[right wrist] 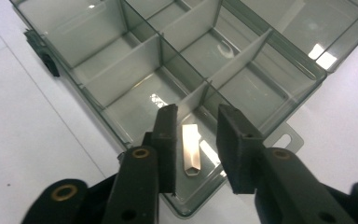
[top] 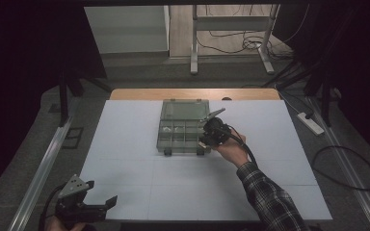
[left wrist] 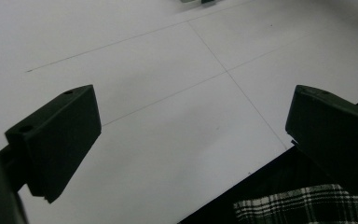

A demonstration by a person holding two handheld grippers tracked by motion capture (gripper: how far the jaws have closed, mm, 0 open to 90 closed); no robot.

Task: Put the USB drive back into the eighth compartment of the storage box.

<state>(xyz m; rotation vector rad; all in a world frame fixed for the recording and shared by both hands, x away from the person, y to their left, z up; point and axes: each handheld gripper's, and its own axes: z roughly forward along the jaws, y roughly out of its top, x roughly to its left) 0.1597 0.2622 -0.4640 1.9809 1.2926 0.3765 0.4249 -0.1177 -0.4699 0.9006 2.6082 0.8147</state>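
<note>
White board (top: 135, 144) is covering the table, and on it an open smoked-plastic organizer box (right wrist: 121, 70) is sitting. Inside its near corner compartment, a small metal piece (right wrist: 190, 149) is lying flat between the right gripper's (right wrist: 195, 144) parted jaws, ungrasped. Well apart, the left gripper (left wrist: 191, 121) is hovering wide open above the board's near corner.

Smoky grey clear box (top: 183, 127); white table (top: 125, 144); black-white plaid sleeve (top: 270, 197).

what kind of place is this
Probably a lab or recording workspace, not a home: a white work table between dark drapes, loose cables on the floor, and a power strip beside the table.
</note>
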